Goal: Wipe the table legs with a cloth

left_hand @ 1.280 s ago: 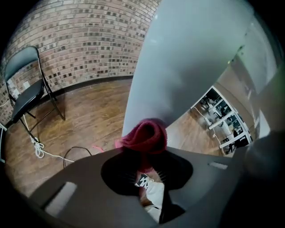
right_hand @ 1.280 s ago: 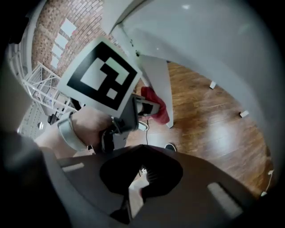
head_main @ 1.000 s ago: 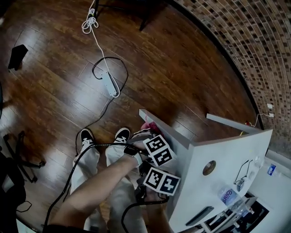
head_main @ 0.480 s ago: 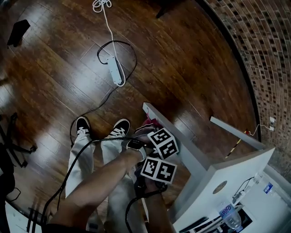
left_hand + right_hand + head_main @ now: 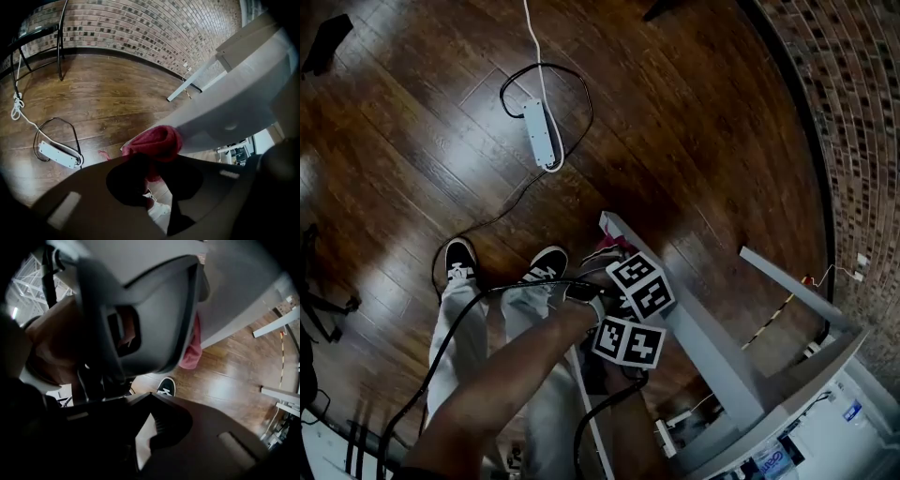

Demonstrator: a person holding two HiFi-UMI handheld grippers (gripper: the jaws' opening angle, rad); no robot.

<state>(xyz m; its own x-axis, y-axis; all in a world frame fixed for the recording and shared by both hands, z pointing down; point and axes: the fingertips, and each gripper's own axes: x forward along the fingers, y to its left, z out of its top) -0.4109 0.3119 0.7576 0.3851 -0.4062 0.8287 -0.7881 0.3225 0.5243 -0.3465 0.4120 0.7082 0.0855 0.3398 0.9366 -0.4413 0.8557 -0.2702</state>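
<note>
A grey-white table leg slants from the floor up to the table at the lower right. A red cloth lies against the leg near its foot. My left gripper is shut on the red cloth, which presses on the table leg. Its marker cube sits just above the right gripper's cube. My right gripper is shut on nothing and sits close behind the left gripper's grey body. The cloth shows past that body.
A white power strip with black and white cables lies on the dark wood floor. The person's two shoes stand just left of the leg. A second table leg and a brick wall are at the right.
The head view has swung, so the table top has slid out at the lower right. Both grippers and the cloth stay at the lower end of the leg.
</note>
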